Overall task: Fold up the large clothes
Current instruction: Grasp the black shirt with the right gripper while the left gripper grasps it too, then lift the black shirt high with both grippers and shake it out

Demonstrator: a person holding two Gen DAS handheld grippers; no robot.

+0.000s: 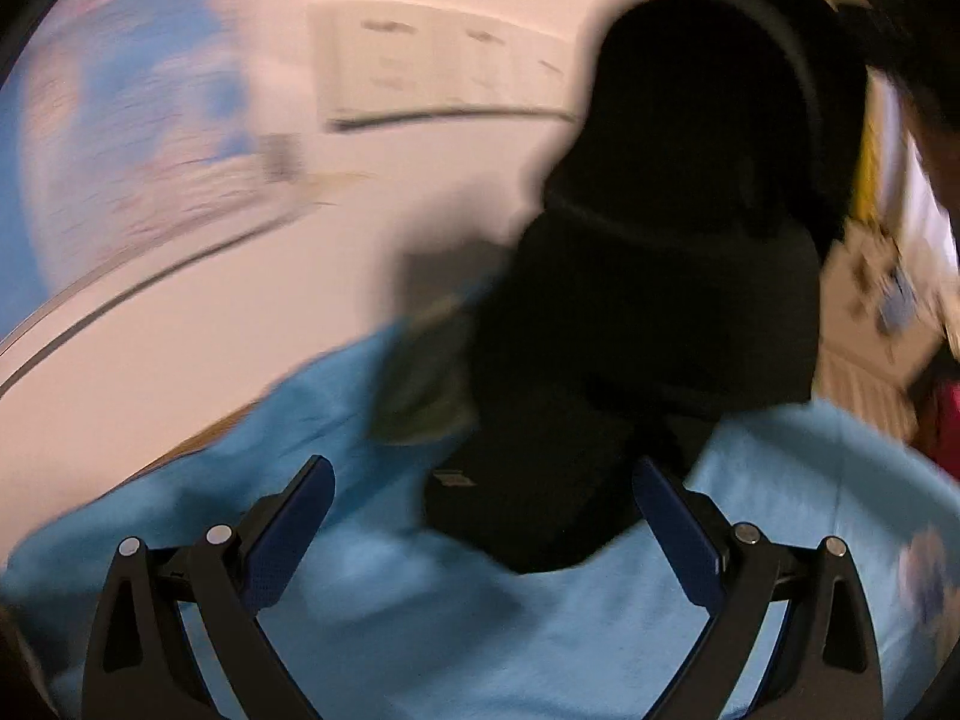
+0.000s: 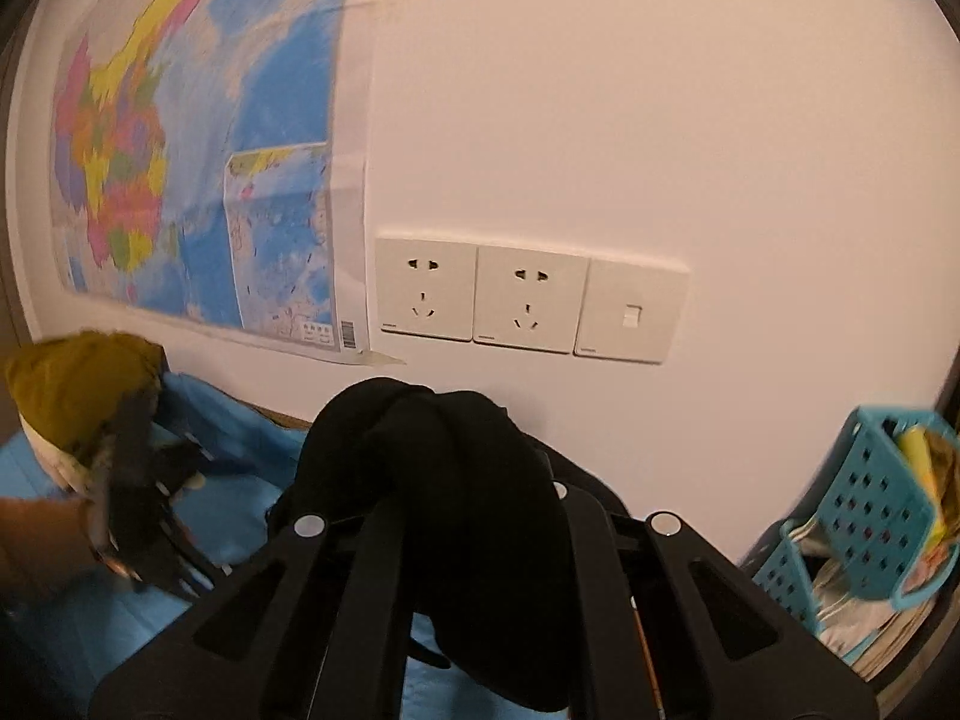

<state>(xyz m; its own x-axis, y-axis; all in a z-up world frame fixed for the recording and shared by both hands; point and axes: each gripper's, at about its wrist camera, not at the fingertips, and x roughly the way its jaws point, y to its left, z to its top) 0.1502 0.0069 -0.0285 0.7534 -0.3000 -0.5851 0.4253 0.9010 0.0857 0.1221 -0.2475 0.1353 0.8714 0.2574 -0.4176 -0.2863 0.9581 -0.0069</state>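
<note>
The right tool (image 2: 480,540) is clenched on a black garment (image 2: 432,480), which bunches up over its fingers and hangs in front of the white wall with its two sockets (image 2: 480,300). The left tool (image 1: 480,516) is released, jaws spread wide over the light-blue sheet (image 1: 420,630) – the black garment dangles just ahead of it, not gripped.

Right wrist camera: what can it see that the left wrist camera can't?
Only the right wrist view shows the blue basket, the olive-yellow cloth bundle and the right gripper shut on the black garment. Only the left wrist view shows the left gripper head-on, its blue fingers spread wide and holding nothing. Both show the black garment, the blue cloth, the wall sockets and the map.
</note>
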